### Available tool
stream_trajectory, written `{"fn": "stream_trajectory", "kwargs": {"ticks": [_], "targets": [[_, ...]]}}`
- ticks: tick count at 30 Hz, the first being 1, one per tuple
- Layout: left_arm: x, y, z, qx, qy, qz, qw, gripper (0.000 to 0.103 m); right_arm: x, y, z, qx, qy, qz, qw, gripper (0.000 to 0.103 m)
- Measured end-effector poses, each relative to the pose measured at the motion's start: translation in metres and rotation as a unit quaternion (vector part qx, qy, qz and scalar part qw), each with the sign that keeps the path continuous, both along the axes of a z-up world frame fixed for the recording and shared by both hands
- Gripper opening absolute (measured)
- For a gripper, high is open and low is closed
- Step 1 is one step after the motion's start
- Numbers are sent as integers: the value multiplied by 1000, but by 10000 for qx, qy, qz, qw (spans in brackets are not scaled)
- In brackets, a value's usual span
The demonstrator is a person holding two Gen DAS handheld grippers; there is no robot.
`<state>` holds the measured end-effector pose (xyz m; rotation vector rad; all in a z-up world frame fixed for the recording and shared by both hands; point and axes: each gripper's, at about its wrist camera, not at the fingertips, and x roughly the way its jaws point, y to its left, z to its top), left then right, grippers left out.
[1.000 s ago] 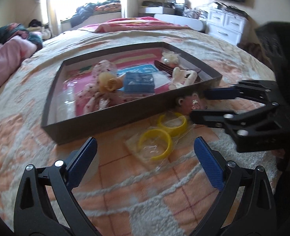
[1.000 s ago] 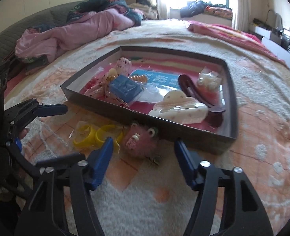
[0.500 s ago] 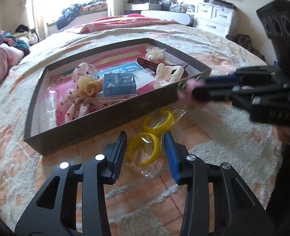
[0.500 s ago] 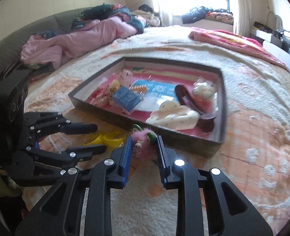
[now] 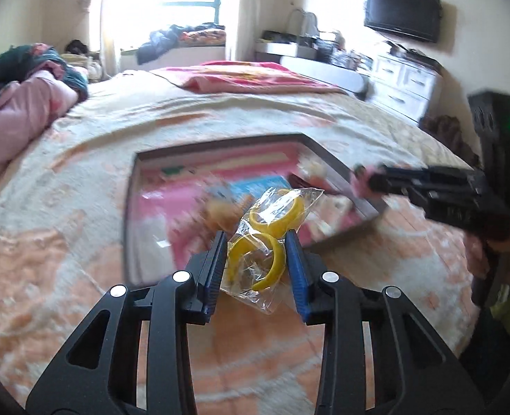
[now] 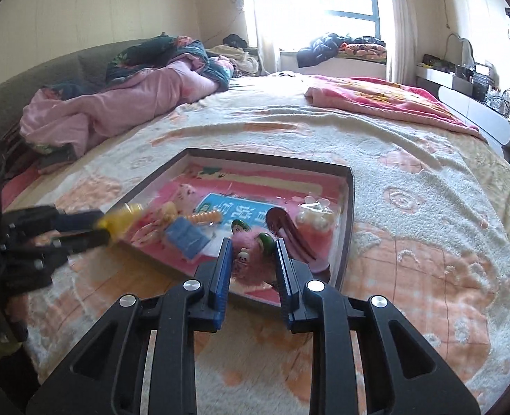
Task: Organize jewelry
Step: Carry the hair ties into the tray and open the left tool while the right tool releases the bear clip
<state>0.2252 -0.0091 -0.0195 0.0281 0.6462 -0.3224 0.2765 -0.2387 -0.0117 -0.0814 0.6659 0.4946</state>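
Note:
My left gripper (image 5: 256, 259) is shut on a clear bag of yellow bangles (image 5: 262, 238) and holds it in the air over the near edge of the dark tray (image 5: 130, 214). My right gripper (image 6: 251, 259) is shut on a pink fluffy hair clip (image 6: 249, 249) and holds it above the tray's (image 6: 348, 207) near side. The tray lies on the bed and holds a blue box (image 6: 187, 237), a brown hair clip (image 6: 288, 228), a white pearl piece (image 6: 315, 219) and other accessories. Each gripper shows blurred in the other's view: the right one (image 5: 369, 178), the left one (image 6: 99, 230).
The bed is covered by a cream and orange blanket (image 6: 428, 242). A pink quilt (image 6: 123, 103) lies bunched at the far left, a pink blanket (image 6: 376, 98) at the far side. White drawers (image 5: 403, 83) and a wall TV (image 5: 402, 12) stand beyond the bed.
Both grippers have lifted their items off the blanket and carried them up toward the tray. The left closed on the bangle bag, the right on the pink clip, within the last second.

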Motion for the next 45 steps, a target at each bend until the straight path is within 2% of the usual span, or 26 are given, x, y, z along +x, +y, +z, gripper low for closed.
{"fn": "stream_trajectory", "kwargs": {"ticks": [8,15,21,27,29,33,38,40,43,45], "targets": [[39,12,-10,310,82,675,9972,27,25,8,-16,-146,113,-303,9994,24],[53,17,-21,293,243,884,9954,30,34,14,-27,-236,197,-438,9986,26],[51,19,-23,226,269,936,9950,34,29,15,-24,-235,142,-458,9986,37],[45,22,-20,144,249,956,9950,44,18,14,-17,-202,47,-452,9988,48],[41,23,-17,84,220,975,9950,51,12,12,-13,-148,17,-454,9989,52],[29,25,-10,-27,157,1034,9945,59,-3,8,-5,-73,-109,-508,9986,66],[4,29,2,-244,-7,1122,9934,73,-26,2,6,59,-283,-604,9978,82],[-7,30,7,-314,-99,1143,9929,84,-35,-1,10,141,-340,-652,9972,89],[-26,30,14,-366,-248,1194,9919,92,-50,-7,16,288,-428,-786,9956,96],[-36,30,18,-398,-300,1222,9913,92,-59,-9,18,310,-475,-868,9946,97]]}}
